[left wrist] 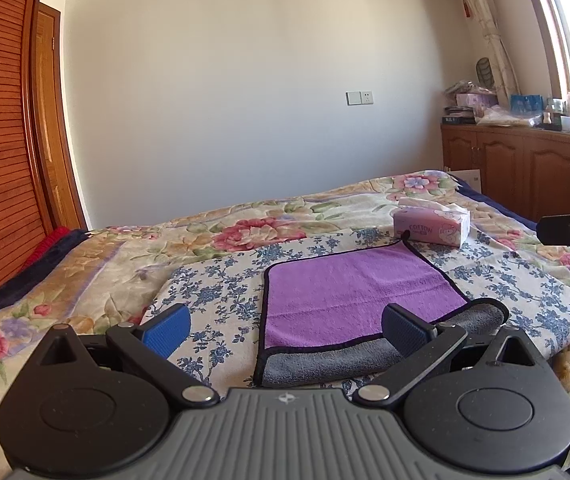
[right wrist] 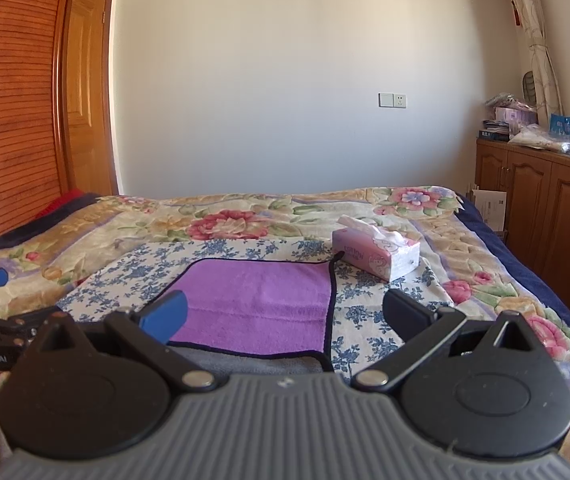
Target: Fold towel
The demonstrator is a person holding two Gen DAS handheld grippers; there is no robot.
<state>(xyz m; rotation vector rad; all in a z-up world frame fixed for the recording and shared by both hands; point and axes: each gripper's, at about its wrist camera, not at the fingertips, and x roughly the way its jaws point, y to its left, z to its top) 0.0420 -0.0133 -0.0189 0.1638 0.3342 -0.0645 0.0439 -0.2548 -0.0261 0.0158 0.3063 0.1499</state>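
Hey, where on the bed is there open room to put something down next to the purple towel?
Left of the towel, the blue-flowered cloth lies bare out to its edge. Beyond it, the floral bedspread is open toward the wall. Right of the towel there is a narrower bare strip. The far right corner is crowded: the tissue box sits by the towel's loop.

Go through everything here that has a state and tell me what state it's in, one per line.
Left gripper: open, holding nothing.
Right gripper: open, holding nothing.
Towel: folded over once, purple layer on top, grey strip showing at the near edge.
Tissue box: opened, a tissue sticking out.
Cabinet doors: shut.
Wooden door: cannot tell whether shut.
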